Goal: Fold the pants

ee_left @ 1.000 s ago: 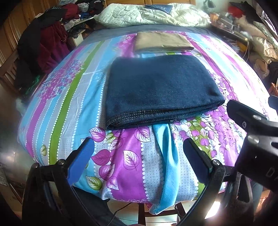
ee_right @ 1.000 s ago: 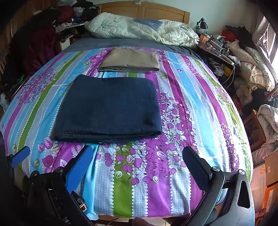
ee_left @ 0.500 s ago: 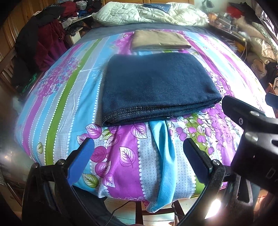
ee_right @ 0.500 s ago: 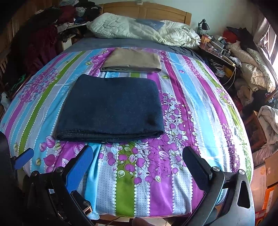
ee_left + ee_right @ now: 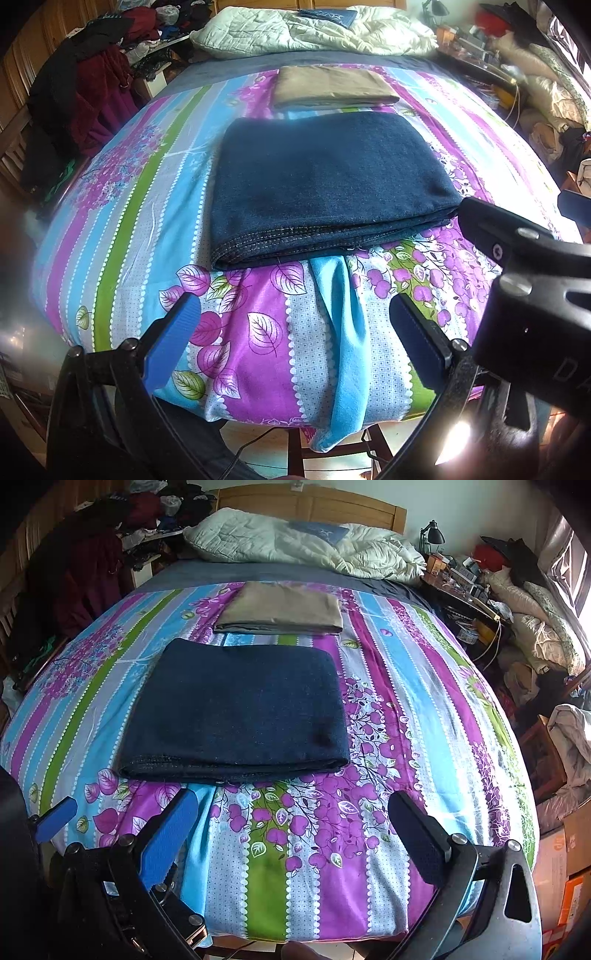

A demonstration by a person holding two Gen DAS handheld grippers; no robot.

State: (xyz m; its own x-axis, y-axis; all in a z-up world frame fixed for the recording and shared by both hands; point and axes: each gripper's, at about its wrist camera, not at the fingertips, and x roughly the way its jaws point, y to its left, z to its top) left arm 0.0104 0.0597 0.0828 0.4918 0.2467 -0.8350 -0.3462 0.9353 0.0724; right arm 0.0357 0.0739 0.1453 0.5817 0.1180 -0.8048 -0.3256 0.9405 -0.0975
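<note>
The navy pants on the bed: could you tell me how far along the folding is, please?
Done: the navy pants lie as a flat, squared rectangle on the bedspread, beside folded tan pants. In hand: nothing; the left gripper and right gripper are open at the bed's near edge. Left: seemingly nothing.

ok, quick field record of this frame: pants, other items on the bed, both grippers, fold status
surface: bed with striped floral sheet
task item: dark blue pants, folded into a flat rectangle, lying near the foot of the bed
other folded item: tan garment, beyond the pants, apart from them
head of bed: rumpled white quilt
left gripper: open, empty, short of the pants
right gripper: open, empty, short of the pants
contact: neither gripper touches the pants
fold status: looks complete
</note>
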